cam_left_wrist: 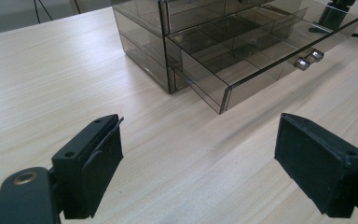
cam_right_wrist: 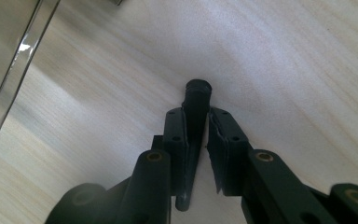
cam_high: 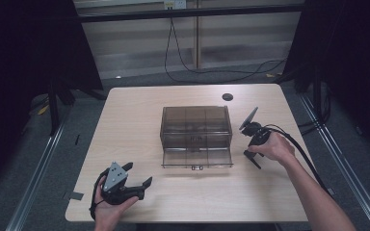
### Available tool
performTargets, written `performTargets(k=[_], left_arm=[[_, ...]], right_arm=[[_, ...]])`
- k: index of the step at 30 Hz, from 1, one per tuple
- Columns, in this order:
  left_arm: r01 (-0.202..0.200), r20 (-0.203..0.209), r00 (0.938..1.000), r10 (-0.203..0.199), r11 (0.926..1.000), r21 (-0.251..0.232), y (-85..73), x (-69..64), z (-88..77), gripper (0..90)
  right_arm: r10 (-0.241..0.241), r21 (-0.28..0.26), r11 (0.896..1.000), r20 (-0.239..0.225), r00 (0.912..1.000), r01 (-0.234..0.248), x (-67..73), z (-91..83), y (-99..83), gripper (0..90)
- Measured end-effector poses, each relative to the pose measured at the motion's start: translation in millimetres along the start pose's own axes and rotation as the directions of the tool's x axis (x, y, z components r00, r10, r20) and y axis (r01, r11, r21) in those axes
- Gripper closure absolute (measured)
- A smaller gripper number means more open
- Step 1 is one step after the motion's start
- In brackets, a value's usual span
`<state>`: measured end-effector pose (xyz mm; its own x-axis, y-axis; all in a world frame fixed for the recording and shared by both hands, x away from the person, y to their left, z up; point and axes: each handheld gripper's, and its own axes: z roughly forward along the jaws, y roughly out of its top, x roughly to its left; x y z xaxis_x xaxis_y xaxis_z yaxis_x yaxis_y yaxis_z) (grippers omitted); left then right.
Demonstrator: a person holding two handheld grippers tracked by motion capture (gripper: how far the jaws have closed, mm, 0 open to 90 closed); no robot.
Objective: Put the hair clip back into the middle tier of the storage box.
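A smoked see-through drawer box [cam_high: 196,126] stands mid-table, its bottom drawer [cam_high: 197,158] pulled out toward me. In the left gripper view the drawer [cam_left_wrist: 242,51] shows empty compartments and two metal knobs [cam_left_wrist: 307,59]. My left gripper [cam_high: 138,173] rests low at the table's front left, pointing at the box; its jaws stand wide apart with nothing between them [cam_left_wrist: 198,163]. My right gripper [cam_high: 252,160] points down at the table just right of the drawer. Its pads are closed on a small black rod-like piece [cam_right_wrist: 196,100] standing on the wood, gripper [cam_right_wrist: 197,135].
A corner of the open drawer [cam_right_wrist: 9,56] lies close to the left of the right gripper. A round black grommet [cam_high: 227,96] sits near the table's far edge. Cables run over the floor beyond the table [cam_high: 125,144].
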<state>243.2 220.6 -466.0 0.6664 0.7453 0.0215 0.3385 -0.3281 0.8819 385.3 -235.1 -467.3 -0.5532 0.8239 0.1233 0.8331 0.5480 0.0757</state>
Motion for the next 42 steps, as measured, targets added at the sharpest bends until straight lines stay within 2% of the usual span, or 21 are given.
performTargets(k=[6,9,20,23,33,42], left_arm=[[0.003,0.004,1.0000,-0.003,1.0000,0.001,-0.1,0.4,0.2,14.7],[-0.007,-0.008,0.9999,0.007,1.0000,0.002,0.0,0.9,-0.5,14.8],[0.004,0.008,1.0000,-0.004,1.0000,-0.001,-0.1,0.3,0.2,14.8],[-0.004,-0.006,1.0000,0.004,1.0000,0.000,0.1,1.0,-0.7,14.7],[-0.006,-0.007,1.0000,0.006,1.0000,0.004,-0.1,1.8,-0.8,14.7],[-0.001,-0.001,1.0000,0.001,1.0000,0.001,-0.2,0.7,0.4,14.8]], right_arm=[[-0.002,0.003,1.000,-0.003,1.0000,0.002,0.0,1.2,1.1,77.4],[-0.002,0.011,1.000,0.003,1.0000,0.002,0.1,1.0,1.9,77.4],[-0.014,0.006,1.000,0.011,0.9998,0.014,1.4,1.5,1.7,77.4],[-0.013,0.005,1.000,0.008,0.9999,0.013,1.4,1.5,1.5,78.2],[-0.021,0.010,1.000,0.009,0.9997,0.021,1.8,1.2,1.6,78.8],[-0.031,0.012,0.999,0.005,0.9995,0.031,-0.6,-5.9,-2.2,78.9]])
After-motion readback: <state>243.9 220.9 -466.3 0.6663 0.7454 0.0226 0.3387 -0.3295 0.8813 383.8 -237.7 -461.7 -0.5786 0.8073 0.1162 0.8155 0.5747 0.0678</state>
